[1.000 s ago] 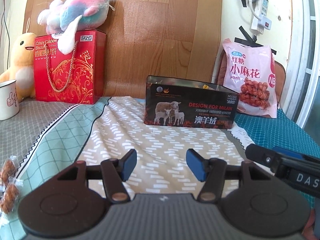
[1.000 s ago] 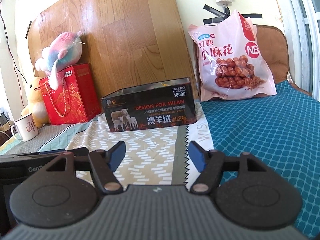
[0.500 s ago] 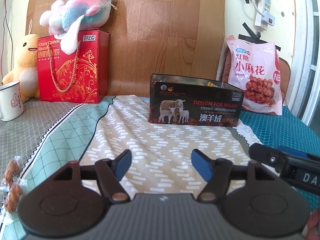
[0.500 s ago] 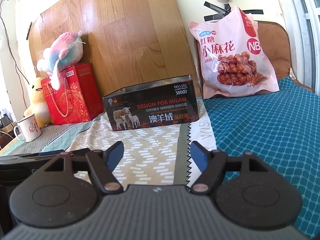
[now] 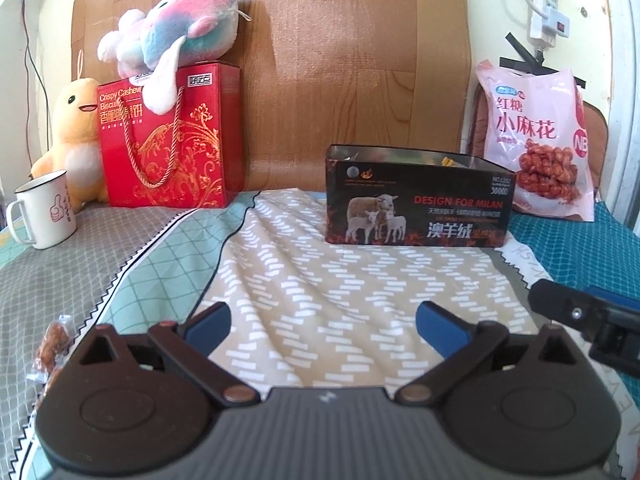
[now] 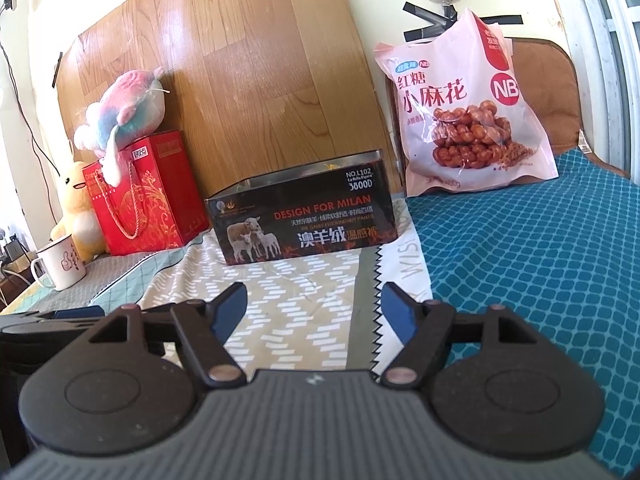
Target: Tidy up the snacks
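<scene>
Now, far left, two wrapped snacks (image 5: 50,346) lie loose at the cloth's edge, near the left claw (image 5: 323,326) and well apart from the open tin (image 5: 416,208) mid-bed. Risk, I'd say: crinkly wrappers could slip from the pads, or a reach could clip the white mug (image 5: 44,210). Left claw's jaws have just been opening, now spread wide, nothing between them. Further right, the right claw (image 6: 315,312) stands apart too, empty, touching nothing.
</scene>
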`<action>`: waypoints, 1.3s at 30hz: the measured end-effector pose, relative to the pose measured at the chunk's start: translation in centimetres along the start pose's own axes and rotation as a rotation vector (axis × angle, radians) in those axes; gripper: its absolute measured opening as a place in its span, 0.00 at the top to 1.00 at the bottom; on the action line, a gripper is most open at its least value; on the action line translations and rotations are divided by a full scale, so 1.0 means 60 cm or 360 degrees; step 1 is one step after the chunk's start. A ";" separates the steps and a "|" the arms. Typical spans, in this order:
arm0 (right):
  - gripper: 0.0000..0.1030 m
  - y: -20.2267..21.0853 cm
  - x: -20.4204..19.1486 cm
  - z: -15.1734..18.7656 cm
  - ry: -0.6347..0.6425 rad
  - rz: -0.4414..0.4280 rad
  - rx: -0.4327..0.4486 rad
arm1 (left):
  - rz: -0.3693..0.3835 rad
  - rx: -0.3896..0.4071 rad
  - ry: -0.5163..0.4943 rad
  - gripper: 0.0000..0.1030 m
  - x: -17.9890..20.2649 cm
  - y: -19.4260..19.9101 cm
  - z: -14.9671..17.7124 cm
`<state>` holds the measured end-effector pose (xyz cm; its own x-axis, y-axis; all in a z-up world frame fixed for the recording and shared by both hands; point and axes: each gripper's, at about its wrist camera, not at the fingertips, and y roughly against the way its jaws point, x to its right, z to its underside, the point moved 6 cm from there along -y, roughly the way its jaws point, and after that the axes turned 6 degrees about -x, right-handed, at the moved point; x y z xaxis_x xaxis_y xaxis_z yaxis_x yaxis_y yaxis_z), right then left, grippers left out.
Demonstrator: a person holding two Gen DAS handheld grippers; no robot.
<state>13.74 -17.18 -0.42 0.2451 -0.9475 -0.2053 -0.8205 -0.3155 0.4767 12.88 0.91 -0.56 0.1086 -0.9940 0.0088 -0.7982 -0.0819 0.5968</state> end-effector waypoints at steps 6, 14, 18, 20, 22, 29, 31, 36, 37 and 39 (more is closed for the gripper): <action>0.25 0.003 0.001 0.000 -0.0012 -0.0012 0.0010 | -0.0038 -0.0011 -0.0021 0.00 0.002 -0.001 0.001; 0.24 0.004 0.003 0.000 -0.0021 -0.0025 0.0019 | -0.0078 -0.0015 -0.0018 0.00 -0.001 -0.003 0.000; 0.24 0.005 0.003 -0.001 -0.0023 -0.0027 0.0021 | -0.0097 -0.0008 -0.0010 0.00 -0.004 -0.002 -0.001; 0.24 0.005 0.003 -0.001 -0.0025 -0.0026 0.0022 | -0.0109 -0.0006 -0.0018 0.00 -0.003 -0.002 -0.001; 0.24 0.006 0.003 -0.001 -0.0027 -0.0026 0.0023 | -0.0116 -0.0003 -0.0032 0.00 -0.001 -0.002 0.000; 0.24 0.005 0.003 -0.001 -0.0029 -0.0027 0.0023 | -0.0208 0.0042 -0.0121 0.00 0.010 0.004 0.001; 0.24 0.006 0.003 -0.001 -0.0035 -0.0025 0.0025 | -0.0248 0.0077 -0.0151 0.00 0.014 0.010 0.000; 0.23 0.007 0.004 0.000 -0.0044 -0.0025 0.0027 | -0.0305 0.0101 -0.0191 0.00 0.022 0.017 -0.001; 0.23 0.007 0.004 -0.001 -0.0044 -0.0025 0.0027 | -0.0312 0.0101 -0.0190 0.00 0.022 0.017 -0.002; 0.23 0.008 0.005 0.000 -0.0050 -0.0025 0.0029 | -0.0338 0.0106 -0.0186 0.00 0.021 0.019 -0.003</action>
<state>13.44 -17.58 -0.23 0.2419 -0.9403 -0.2392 -0.8259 -0.3290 0.4578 12.25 -0.40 0.28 0.2118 -0.9553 -0.2061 -0.8027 -0.2903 0.5210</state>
